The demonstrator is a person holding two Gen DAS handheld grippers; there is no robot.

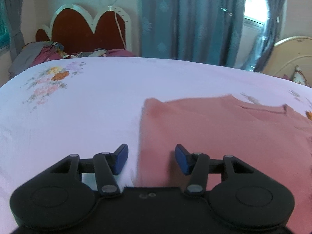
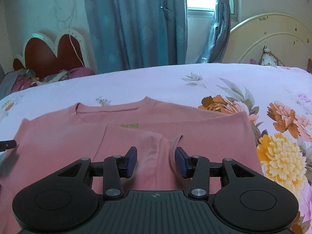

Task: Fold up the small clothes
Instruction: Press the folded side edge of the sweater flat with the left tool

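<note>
A pink shirt (image 2: 204, 136) lies flat on the lilac flowered bedsheet (image 2: 156, 81), neckline away from me, with a green label (image 2: 130, 126) showing below the collar. One part is folded over its middle, and a curled cuff (image 2: 172, 150) stands up beside the right pad. My right gripper (image 2: 156, 161) hovers over that fold, open, its blue pads apart and pressing nothing. My left gripper (image 1: 151, 159) is open too, above the shirt's (image 1: 214, 128) left edge, with one finger over bare sheet (image 1: 87, 107). A dark tip of the left gripper (image 2: 7, 145) shows at the left border of the right wrist view.
A second bed with a red heart-shaped headboard (image 1: 78, 31) and a heap of clothes (image 1: 44, 52) stands behind on the left. Blue curtains (image 1: 185, 19) and a window lie beyond. A cream headboard (image 2: 273, 39) with a pillow (image 2: 271, 58) is at the right.
</note>
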